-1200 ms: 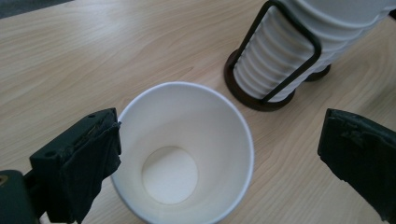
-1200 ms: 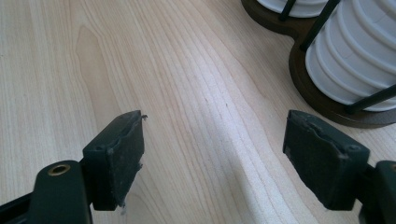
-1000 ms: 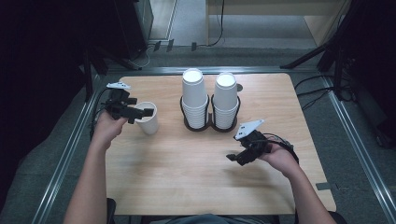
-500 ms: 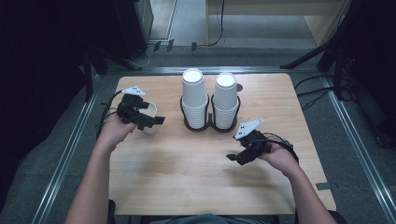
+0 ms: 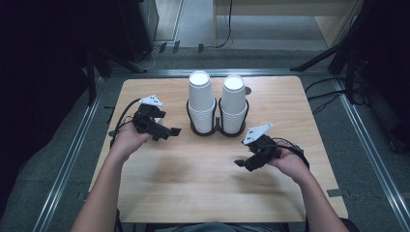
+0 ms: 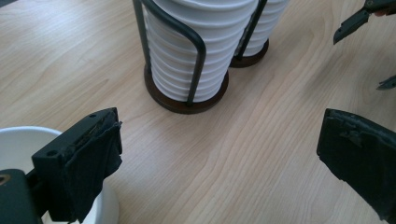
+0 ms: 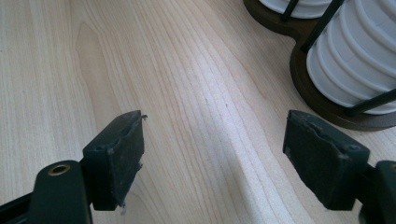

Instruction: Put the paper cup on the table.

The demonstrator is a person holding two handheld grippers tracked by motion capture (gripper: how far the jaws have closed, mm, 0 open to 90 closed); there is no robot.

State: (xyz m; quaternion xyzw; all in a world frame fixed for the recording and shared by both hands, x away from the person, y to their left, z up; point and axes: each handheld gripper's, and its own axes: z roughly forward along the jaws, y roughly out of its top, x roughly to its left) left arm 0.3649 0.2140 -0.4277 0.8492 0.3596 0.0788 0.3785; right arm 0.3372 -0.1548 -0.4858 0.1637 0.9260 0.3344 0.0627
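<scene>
high view shows a pale wood tabletop on grey floor, dark room around. the left gripper gapes wide, one jaw inside the white cup just beside the cup rack. the right gripper hangs wide, holding nothing.

Count from my seat:
- Two black two-jaw tools, one per hand: left tool, right tool.
- Two tall stacks of white ribbed paper cups: left stack, right stack.
- One dark wire double holder with round brown bases, carrying both stacks.
- One single white paper cup, loose, by my left tool's jaw.
- One pale wooden bench.
</scene>
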